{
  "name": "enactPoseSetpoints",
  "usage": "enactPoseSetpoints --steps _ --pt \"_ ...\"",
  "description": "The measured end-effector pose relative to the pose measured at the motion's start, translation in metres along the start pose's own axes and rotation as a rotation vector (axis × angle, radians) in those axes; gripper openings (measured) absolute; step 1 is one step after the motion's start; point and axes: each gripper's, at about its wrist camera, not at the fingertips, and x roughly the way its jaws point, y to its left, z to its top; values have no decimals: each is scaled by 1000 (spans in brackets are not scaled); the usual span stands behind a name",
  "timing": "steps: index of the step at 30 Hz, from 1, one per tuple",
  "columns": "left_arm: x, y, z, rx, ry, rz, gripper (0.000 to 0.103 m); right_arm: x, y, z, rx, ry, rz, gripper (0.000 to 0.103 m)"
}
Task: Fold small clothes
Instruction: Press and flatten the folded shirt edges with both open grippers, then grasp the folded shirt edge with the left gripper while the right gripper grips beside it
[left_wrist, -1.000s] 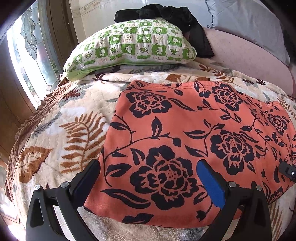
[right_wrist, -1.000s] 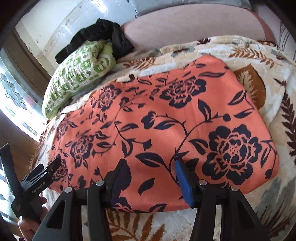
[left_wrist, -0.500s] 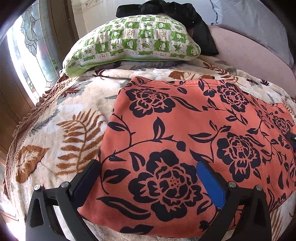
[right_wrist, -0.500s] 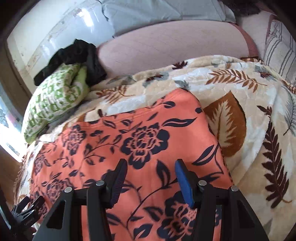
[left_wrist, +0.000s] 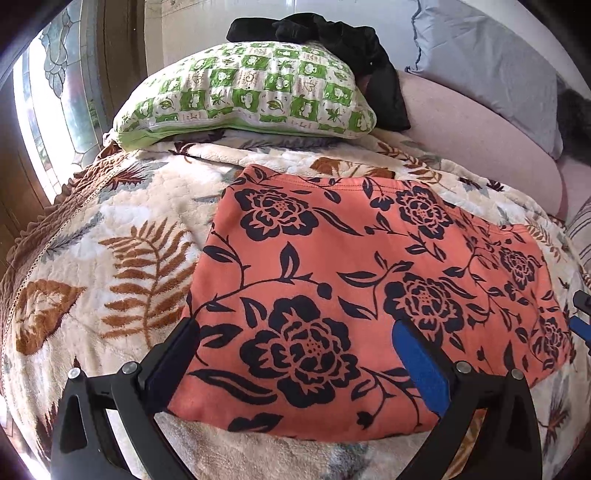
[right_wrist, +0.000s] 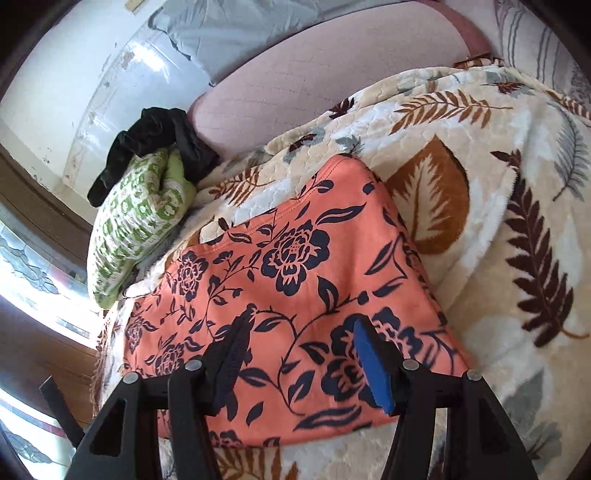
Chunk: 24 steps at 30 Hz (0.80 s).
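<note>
- Nearest the left wrist camera, the left tongs (left_wrist: 295, 354) hang with their jaws wide apart over the near edge of the garment. One finger sits by its left corner, the blue-padded one is over the cloth, and nothing is clamped between them.
- The right tongs (right_wrist: 299, 350) hover over the right end of the same garment. Their jaws have just been opening and stand apart, with only the flat cloth seen beneath the gap, not pinched by the pads.
- The orange floral garment (left_wrist: 354, 291) lies flat on the leaf-patterned blanket (left_wrist: 110, 266) covering the bed, close to the bed's near edge and about midway across it. It already reads as a tidy rectangle with straight edges, so it looks to have been folded at least once.
- My judgement: this is the pause between folds, with both tongs free and lining up for the next grasp.
- The next move likely calls for each pair of tongs to drop onto a corner of one edge, pinch through all layers, and carry that edge across to meet the opposite one.
- The plush blanket may snag in the pinch, so a shallow bite on the cloth edge alone seems wise.
- Further back, a green checked pillow (left_wrist: 251, 92) rests toward the bed's far left corner, with a black garment (left_wrist: 332, 37) draped over it.
- Beyond that lie a pink bolster (left_wrist: 480, 133) and a grey pillow (left_wrist: 487, 62) against the wall.
</note>
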Motion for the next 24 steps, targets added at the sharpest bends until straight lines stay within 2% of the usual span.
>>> enactPoseSetpoints --steps 4,8,11,16,19,20,22,24 --pt "-13 -2 -18 9 43 -111 103 -36 -15 -24 35 -34 19 68" --pt "-18 2 -38 -25 118 -202 103 -50 -37 -51 99 7 56 68" --pt "-16 10 -49 -108 191 -324 103 -47 -56 -66 230 43 135 68" --pt "-1 29 -54 -264 268 -407 103 -24 -73 -75 389 77 220 69" --pt "12 42 -48 -354 270 -433 101 -1 -84 -72 477 105 256 69" --pt "14 44 -45 -375 260 -440 99 7 -87 -70 501 112 261 69" --pt "19 49 -38 -407 239 -442 89 20 -94 -67 533 108 269 70" --pt "26 52 -34 -445 225 -451 71 22 -95 -61 544 70 301 71"
